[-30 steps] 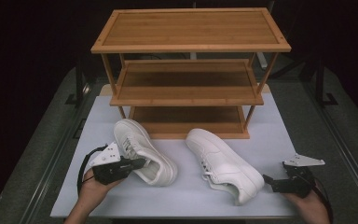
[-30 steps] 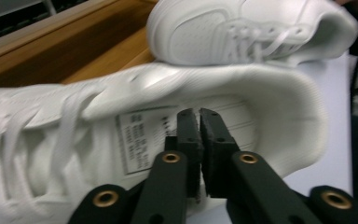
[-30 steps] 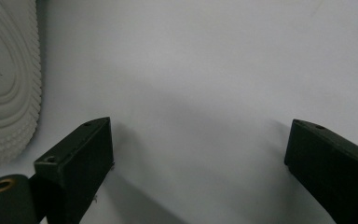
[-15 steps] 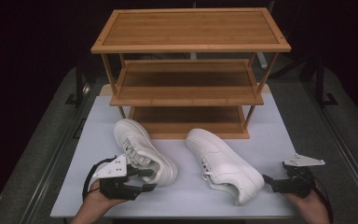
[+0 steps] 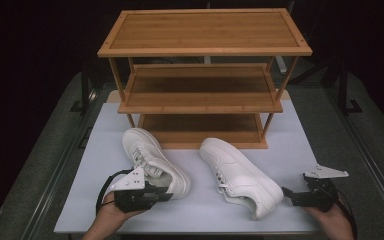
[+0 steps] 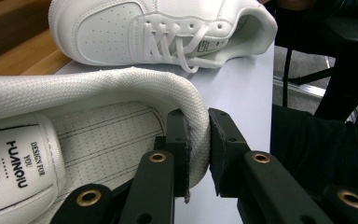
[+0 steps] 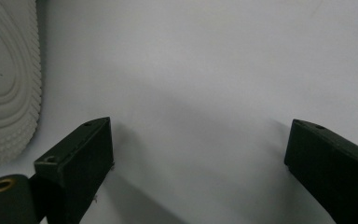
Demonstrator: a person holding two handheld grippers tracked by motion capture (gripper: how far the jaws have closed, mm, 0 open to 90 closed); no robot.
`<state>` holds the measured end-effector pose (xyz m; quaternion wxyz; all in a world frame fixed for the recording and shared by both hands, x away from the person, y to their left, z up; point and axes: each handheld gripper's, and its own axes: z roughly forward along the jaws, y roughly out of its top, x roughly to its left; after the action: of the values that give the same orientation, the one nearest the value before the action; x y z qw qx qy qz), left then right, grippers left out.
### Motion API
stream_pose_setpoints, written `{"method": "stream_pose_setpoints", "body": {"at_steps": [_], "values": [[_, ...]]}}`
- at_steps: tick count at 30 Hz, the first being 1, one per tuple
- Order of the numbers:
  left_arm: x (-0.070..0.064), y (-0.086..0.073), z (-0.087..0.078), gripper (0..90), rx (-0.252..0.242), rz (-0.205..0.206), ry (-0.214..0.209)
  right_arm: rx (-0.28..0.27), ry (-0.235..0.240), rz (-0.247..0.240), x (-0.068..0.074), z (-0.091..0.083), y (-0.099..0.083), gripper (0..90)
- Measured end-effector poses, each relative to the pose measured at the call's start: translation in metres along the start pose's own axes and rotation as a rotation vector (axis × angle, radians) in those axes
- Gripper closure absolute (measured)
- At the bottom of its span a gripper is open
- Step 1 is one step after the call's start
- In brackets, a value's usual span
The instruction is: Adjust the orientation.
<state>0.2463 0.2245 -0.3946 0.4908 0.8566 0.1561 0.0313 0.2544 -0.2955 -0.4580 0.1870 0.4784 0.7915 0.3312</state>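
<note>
Two white shoes are lying off the bamboo rack (image 5: 205,100), the left gripper (image 6: 196,149) pinching the left shoe (image 5: 152,162) heel at seven o'clock, the right gripper (image 7: 198,158) idling wide open.

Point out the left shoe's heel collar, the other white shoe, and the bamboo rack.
heel collar (image 6: 196,122), left gripper view, padded rim between the jaws
right-hand white shoe (image 5: 240,175), high view, laced upper
bamboo shoe rack (image 5: 205,30), high view, top shelf

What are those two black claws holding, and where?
The left gripper pinches the left white lace-up sneaker by its padded heel collar. The right gripper is open, holding nothing.
</note>
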Motion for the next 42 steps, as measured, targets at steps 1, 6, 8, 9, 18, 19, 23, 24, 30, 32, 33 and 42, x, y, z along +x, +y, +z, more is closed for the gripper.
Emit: {"method": "stream_pose_setpoints", "body": {"at_steps": [1, 6, 8, 9, 18, 19, 23, 24, 30, 32, 33, 42], "values": [[-0.001, 0.001, 0.001, 79.6, -0.001, 0.0, -0.007, 0.0, 0.0, 0.0, 0.0, 0.0, 0.0, 7.2], [-0.012, 0.007, 0.007, 79.6, 0.008, 0.026, -0.068, 0.0, 0.0, 0.0, 0.0, 0.0, 0.0, 7.2], [-0.018, 0.009, 0.011, 79.5, 0.01, 0.033, -0.095, 0.0, 0.0, 0.0, 0.0, 0.0, 0.0, 7.2], [-0.018, 0.009, 0.011, 79.5, 0.01, 0.033, -0.095, 0.0, 0.0, 0.0, 0.0, 0.0, 0.0, 7.2], [-0.021, 0.011, 0.015, 71.1, -0.018, 0.049, -0.11, 0.0, 0.0, 0.0, 0.0, 0.0, 0.0, 7.2], [-0.021, 0.011, 0.015, 71.0, -0.018, 0.049, -0.11, 0.0, 0.0, 0.0, 0.0, 0.0, 0.0, 7.2], [-0.018, 0.012, 0.001, 73.7, -0.06, 0.045, -0.098, -0.001, 0.0, 0.0, 0.0, 0.0, 0.0, 7.2], [-0.016, 0.012, -0.008, 76.4, -0.076, 0.04, -0.088, -0.001, 0.0, -0.001, 0.0, 0.0, 0.0, 7.2], [0.001, 0.001, -0.041, 90.0, -0.078, -0.019, 0.051, -0.001, 0.0, -0.001, 0.0, 0.0, 0.0, 7.2], [0.013, -0.007, -0.05, 90.0, -0.069, -0.052, 0.118, -0.001, 0.0, -0.001, 0.0, 0.0, 0.0, 7.2], [0.017, -0.01, -0.052, 90.0, -0.064, -0.063, 0.145, -0.001, 0.0, 0.0, 0.0, 0.0, 0.0, 7.2], [0.072, -0.027, -0.054, 90.0, 0.008, -0.18, 0.352, 0.0, 0.0, 0.0, 0.0, 0.0, 0.0, 7.2]]}}
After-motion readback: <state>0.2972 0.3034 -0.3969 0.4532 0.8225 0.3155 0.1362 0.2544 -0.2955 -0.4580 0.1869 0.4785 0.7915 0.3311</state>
